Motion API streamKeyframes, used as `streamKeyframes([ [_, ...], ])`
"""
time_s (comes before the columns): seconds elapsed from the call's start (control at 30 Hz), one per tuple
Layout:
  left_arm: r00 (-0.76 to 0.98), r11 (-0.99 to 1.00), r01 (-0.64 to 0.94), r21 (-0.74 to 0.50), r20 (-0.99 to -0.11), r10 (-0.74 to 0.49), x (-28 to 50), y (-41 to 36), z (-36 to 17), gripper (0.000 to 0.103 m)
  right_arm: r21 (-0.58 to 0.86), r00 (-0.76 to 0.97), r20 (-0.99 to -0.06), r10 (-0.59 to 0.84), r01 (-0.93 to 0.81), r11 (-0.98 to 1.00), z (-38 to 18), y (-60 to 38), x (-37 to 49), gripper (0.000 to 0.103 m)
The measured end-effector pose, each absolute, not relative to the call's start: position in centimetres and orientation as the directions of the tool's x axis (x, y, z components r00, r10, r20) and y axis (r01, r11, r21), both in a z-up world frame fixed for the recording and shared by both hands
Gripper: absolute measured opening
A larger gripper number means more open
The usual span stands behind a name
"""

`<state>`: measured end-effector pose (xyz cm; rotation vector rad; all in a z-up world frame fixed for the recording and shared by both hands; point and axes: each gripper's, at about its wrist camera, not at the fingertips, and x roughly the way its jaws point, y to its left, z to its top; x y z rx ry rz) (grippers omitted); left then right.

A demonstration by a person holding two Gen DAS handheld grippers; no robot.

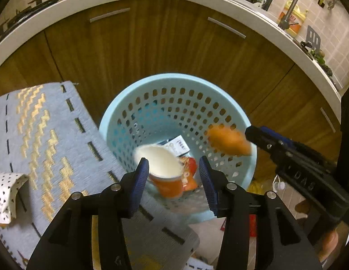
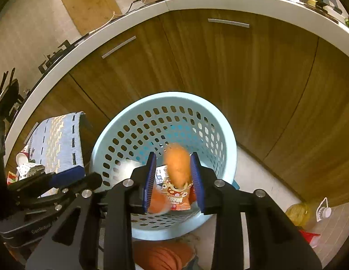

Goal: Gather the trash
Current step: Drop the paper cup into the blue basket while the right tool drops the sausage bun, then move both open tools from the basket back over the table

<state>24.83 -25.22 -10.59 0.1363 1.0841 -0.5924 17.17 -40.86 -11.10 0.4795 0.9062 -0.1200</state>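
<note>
**Orange trash dropping over the blue basket**

Left wrist view: the left gripper (image 1: 173,173) stood apart, its pads clear of the orange paper cup (image 1: 162,168), which was blurred, white inside and tipped above the pale blue perforated basket (image 1: 120,121). It could bounce onto the grey mat (image 1: 39,135).

Right wrist view: the right gripper (image 2: 173,180) was parted too, a blurred orange lump (image 2: 176,165) loose between its jaws over the snack wrapper (image 2: 177,196); a rim strike might throw it out.

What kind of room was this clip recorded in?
Most likely a home kitchen: a pale countertop runs over wooden cabinet doors, with a tap against a tiled wall and a wooden cutting board leaning behind. A perforated blue basket on the floor takes the trash.
</note>
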Motion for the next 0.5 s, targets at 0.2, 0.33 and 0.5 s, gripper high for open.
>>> streamKeyframes([
  [0.2,0.35,0.843,0.499,-0.202,-0.842,-0.41,24.5,-23.2,-10.1,0.049,0.341,0.638,-0.765,0.088,0.285,0.896,-10.1,-40.3,17.0,0.049],
  [0.33,0.374,0.846,0.484,-0.226,-0.82,-0.433,24.0,-22.2,-9.1,0.049,0.33,0.651,-0.754,0.084,0.265,0.906,-9.0,-39.5,16.7,0.049],
  [0.5,0.414,0.847,0.471,-0.245,-0.787,-0.458,23.0,-20.4,-7.6,0.049,0.308,0.674,-0.735,0.078,0.228,0.924,-7.2,-38.1,16.3,0.049],
])
